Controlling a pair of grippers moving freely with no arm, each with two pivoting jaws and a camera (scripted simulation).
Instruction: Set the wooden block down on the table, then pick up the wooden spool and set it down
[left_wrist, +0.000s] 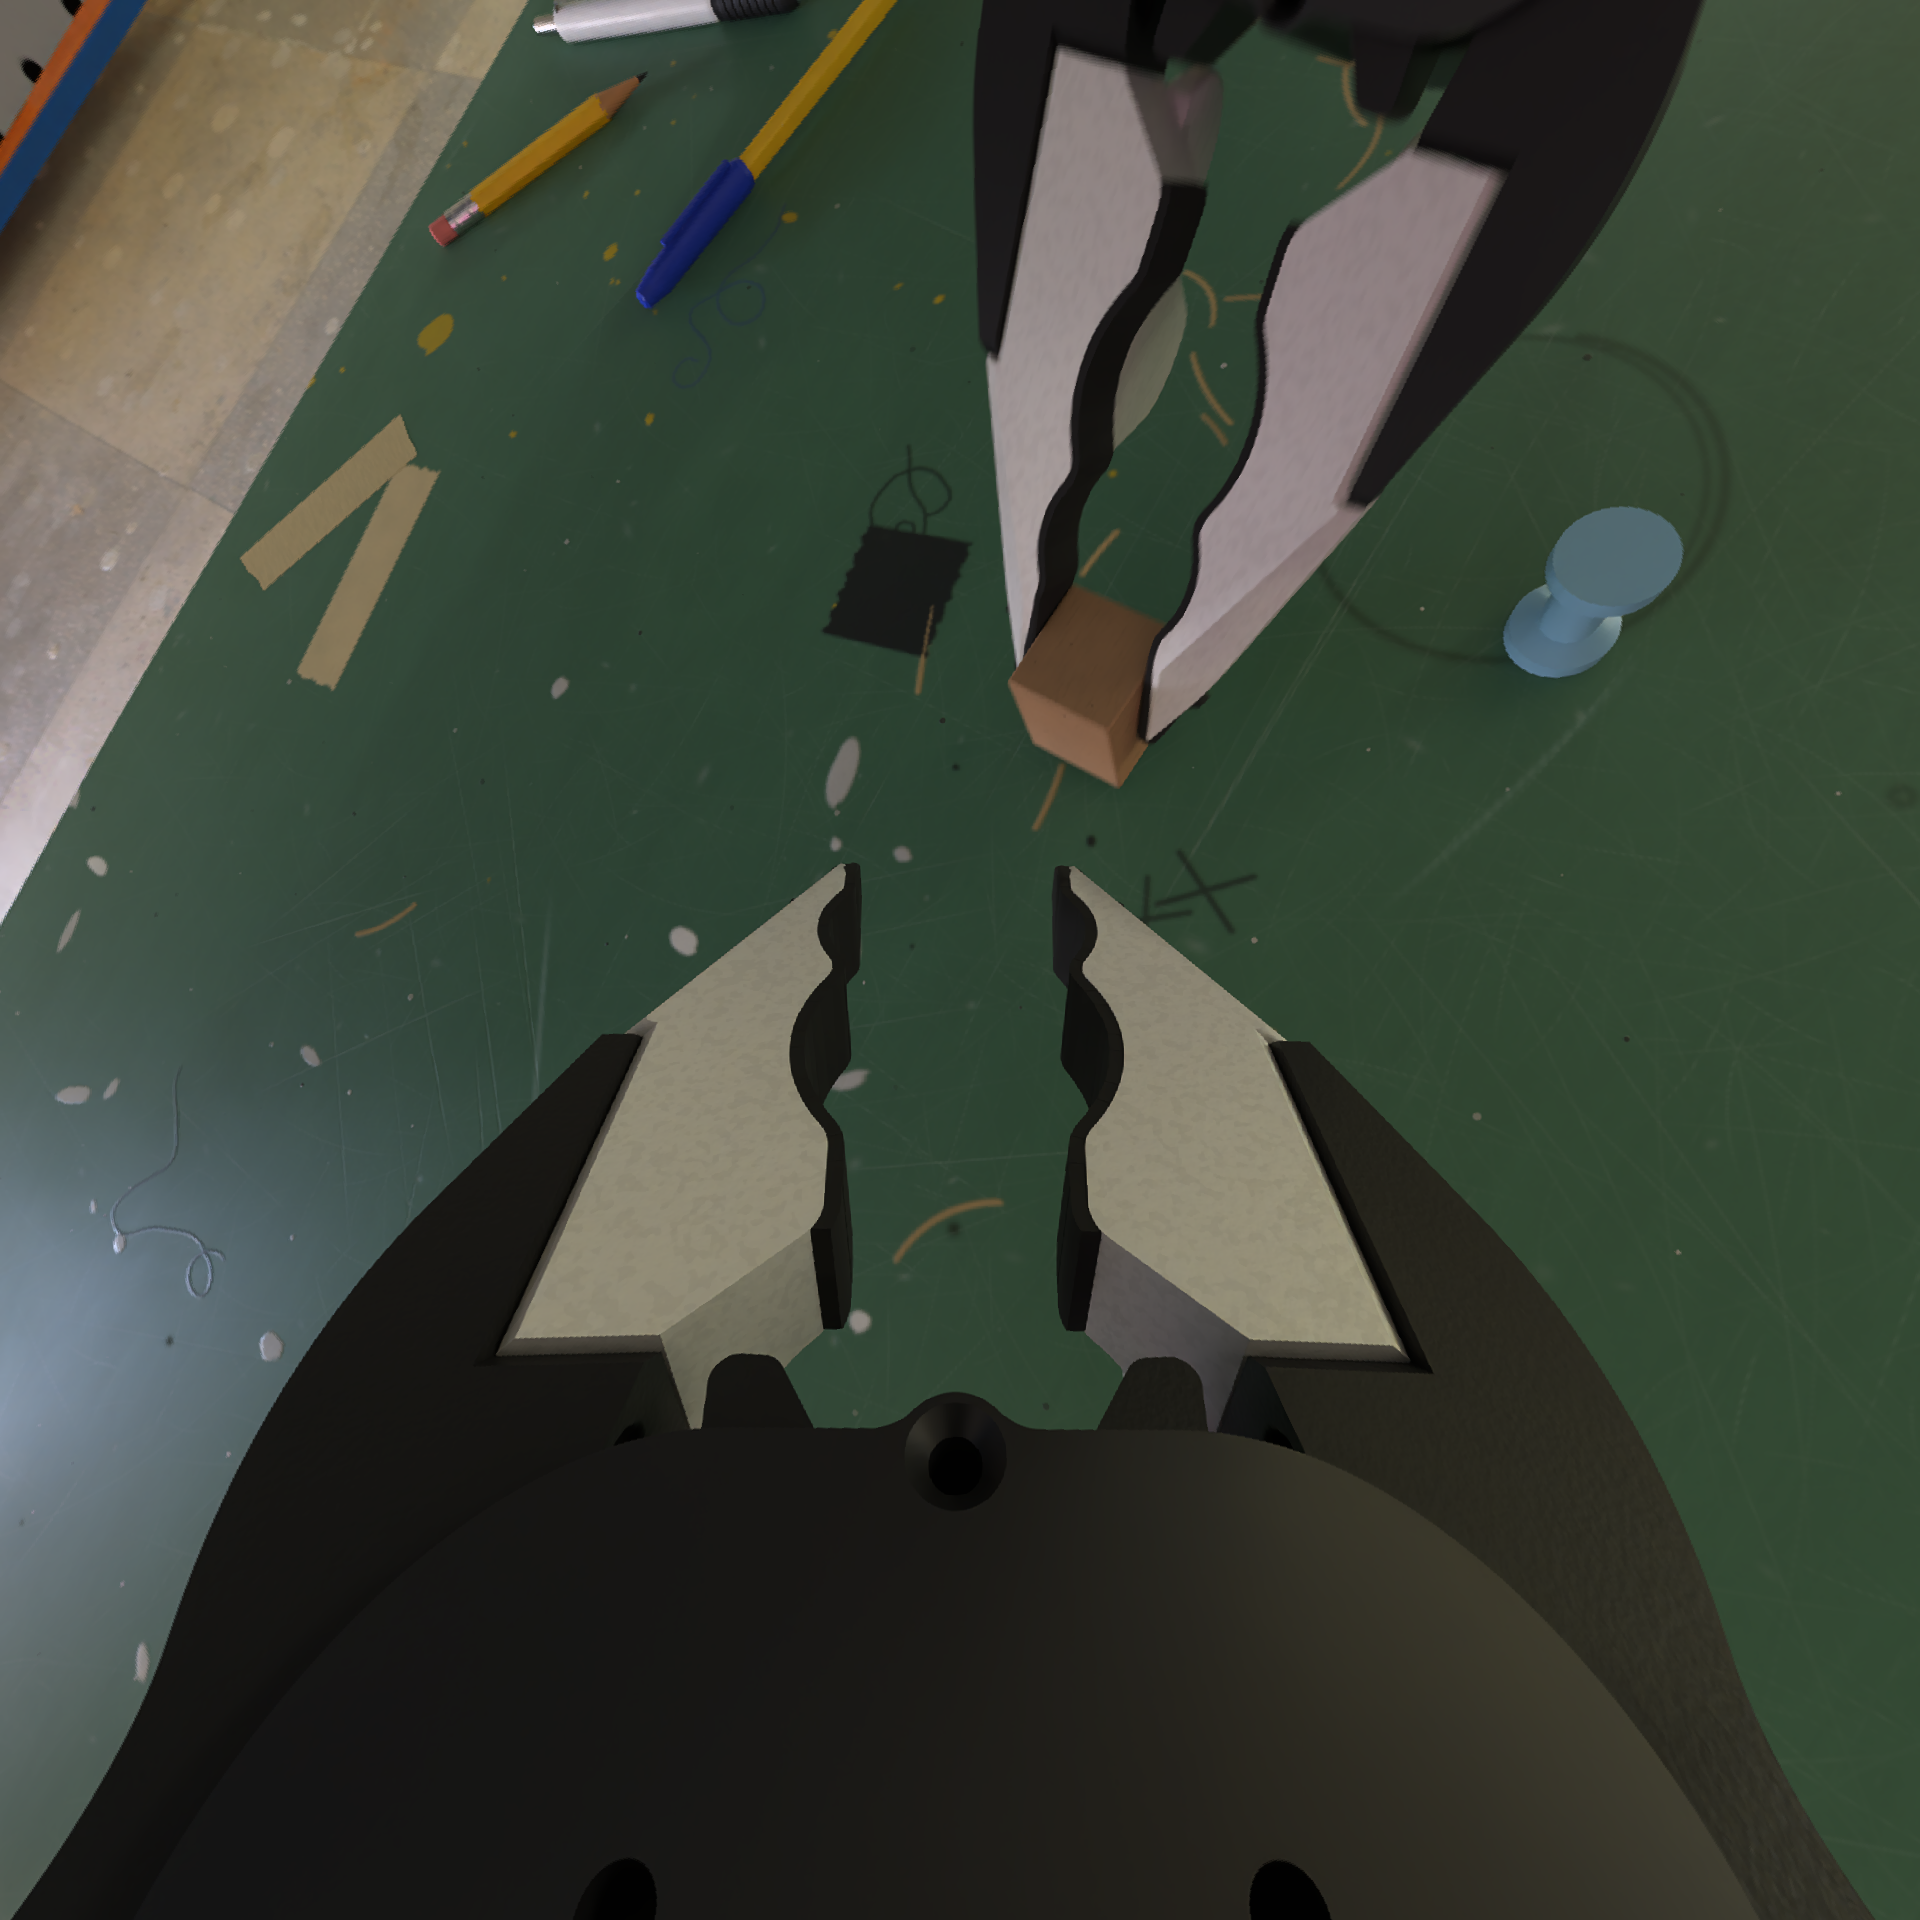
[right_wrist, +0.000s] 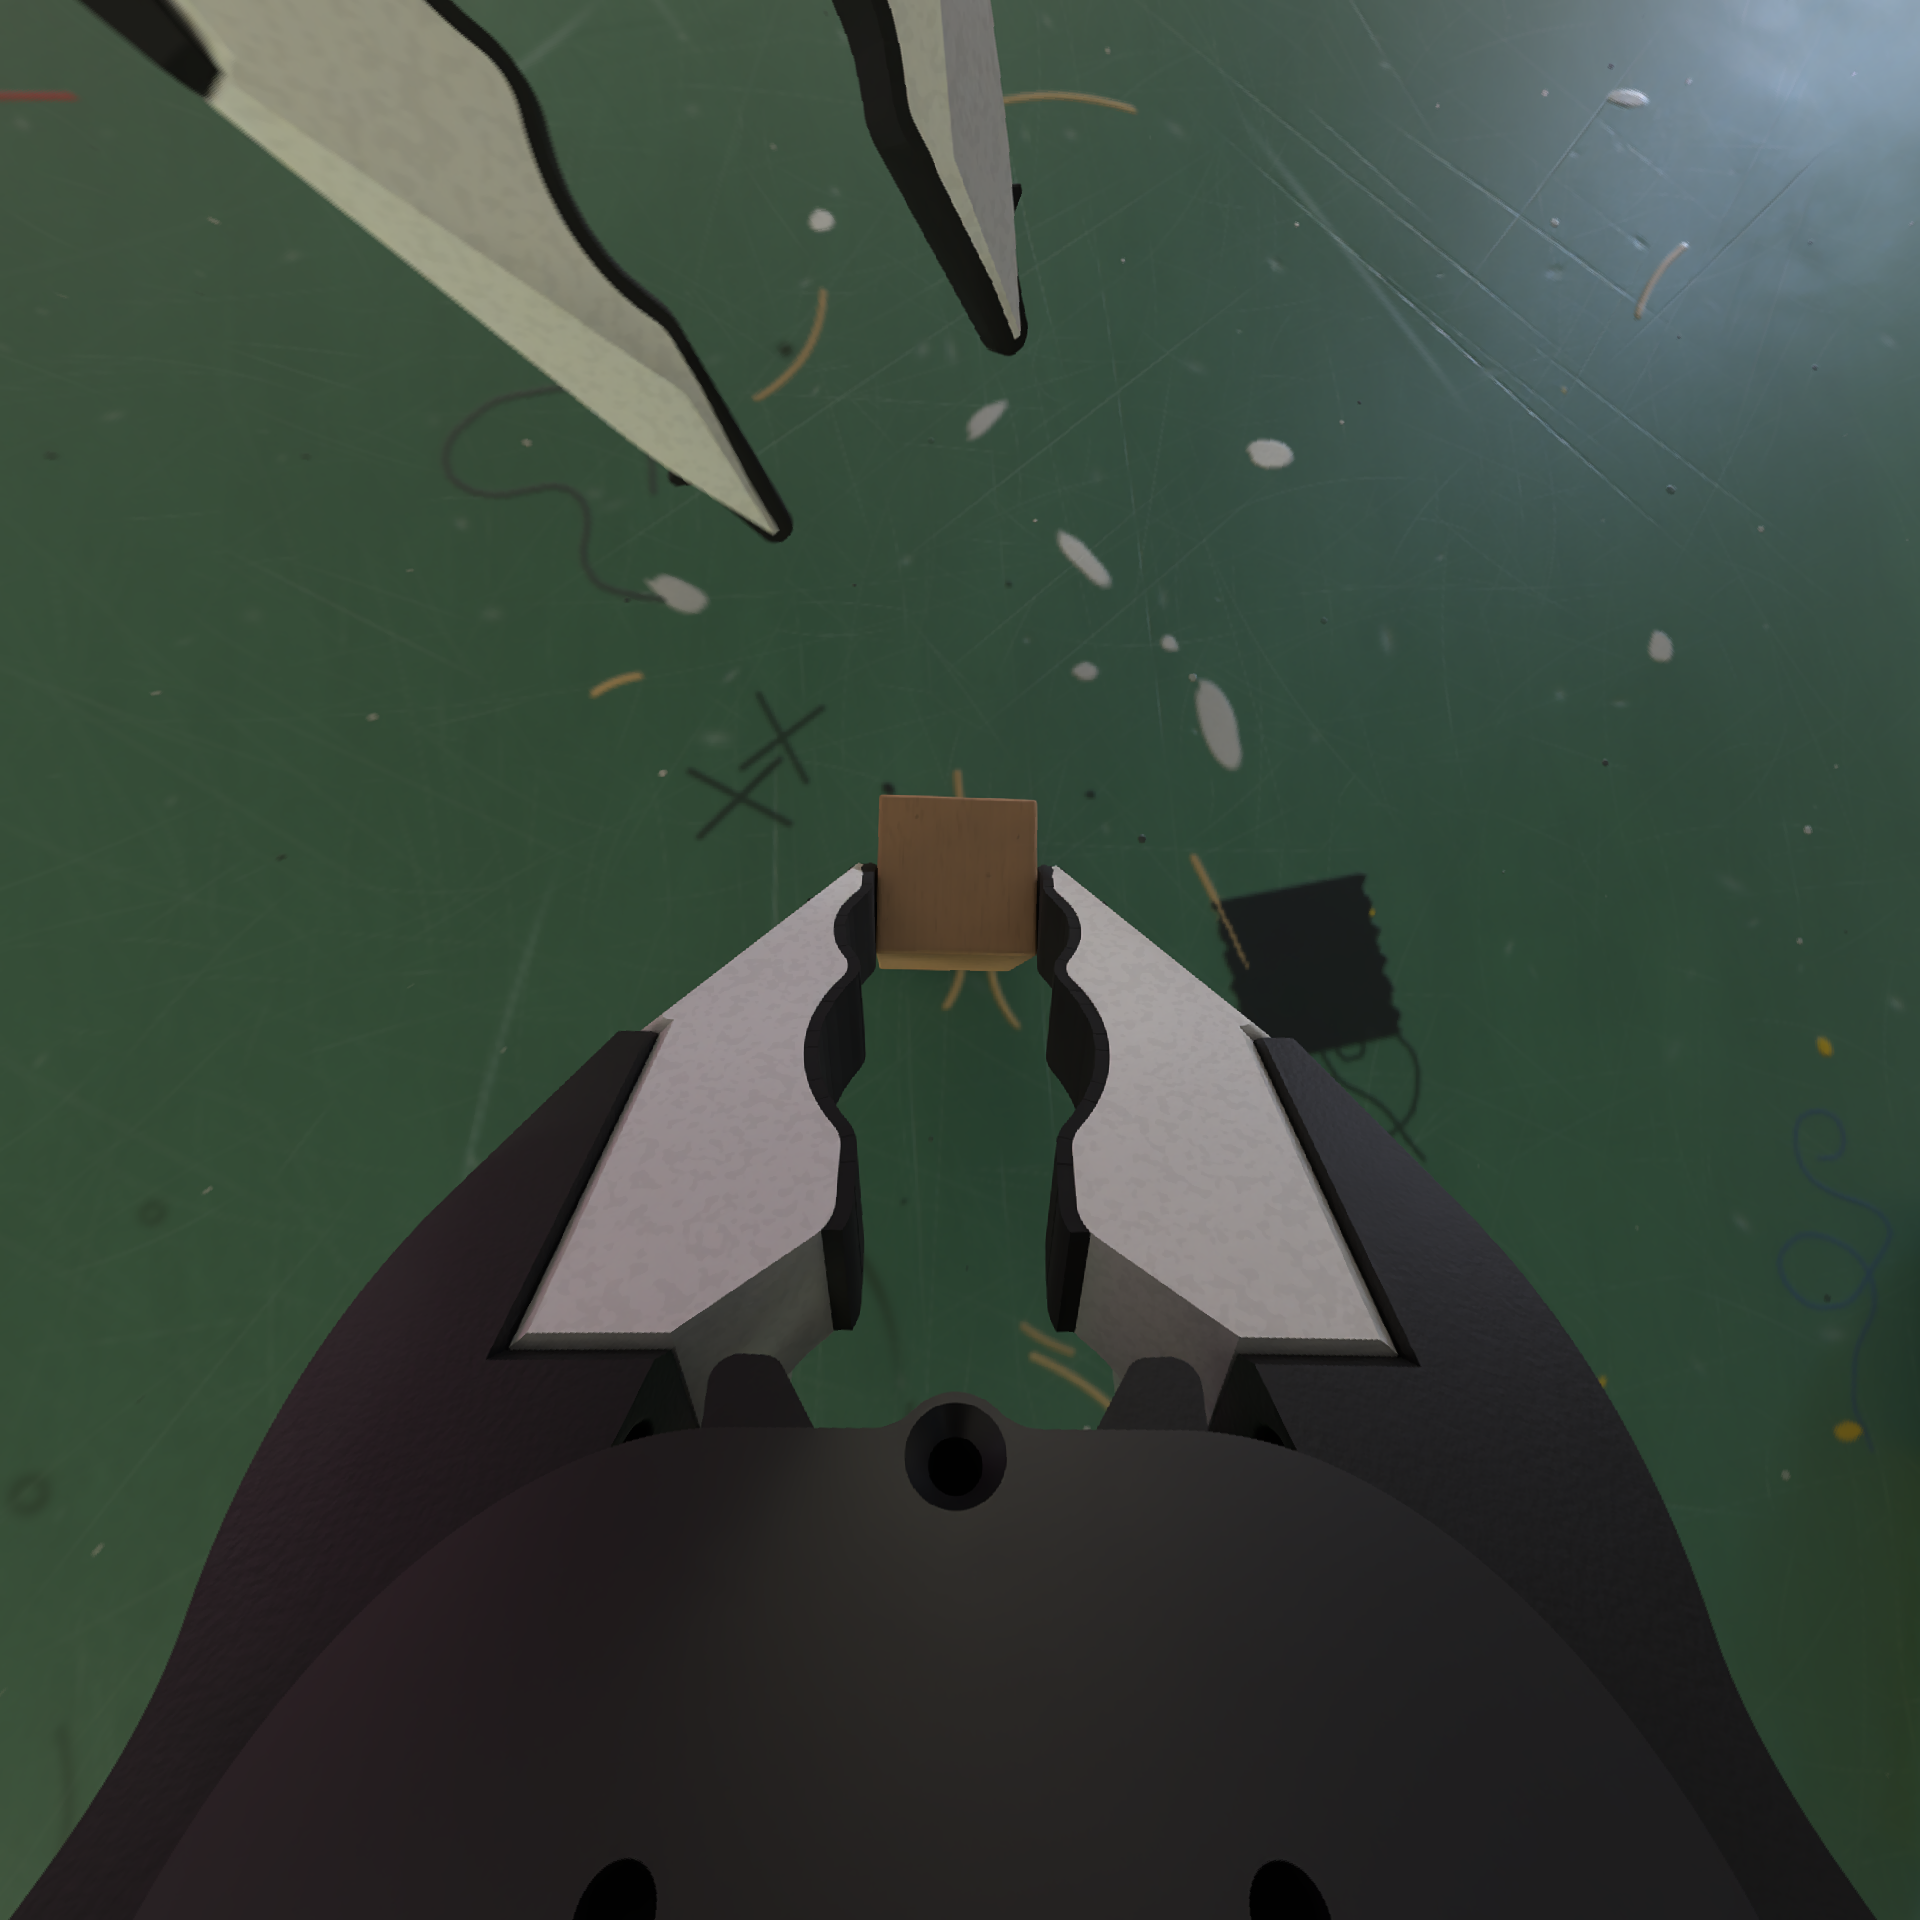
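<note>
My right gripper (right_wrist: 956, 878) is shut on a small wooden block (right_wrist: 956, 883), which it pinches at its fingertips over the green mat (right_wrist: 312, 935). I cannot tell whether the block touches the mat. In the left wrist view the right gripper (left_wrist: 1086, 681) reaches down from the top with the block (left_wrist: 1070, 722) at its tips. A light blue spool (left_wrist: 1590, 592) lies on its side on the mat to the right of the block. My left gripper (left_wrist: 956, 873) is open and empty above the mat, short of the block. It also shows at the top of the right wrist view (right_wrist: 891, 434).
A pencil (left_wrist: 535, 161), a blue-capped yellow pen (left_wrist: 717, 208) and a grey marker (left_wrist: 655, 16) lie at the far left of the mat. Two tape strips (left_wrist: 343, 540) and a black patch (left_wrist: 899, 587) are flat on it. The table's edge and the floor (left_wrist: 104, 416) run along the left.
</note>
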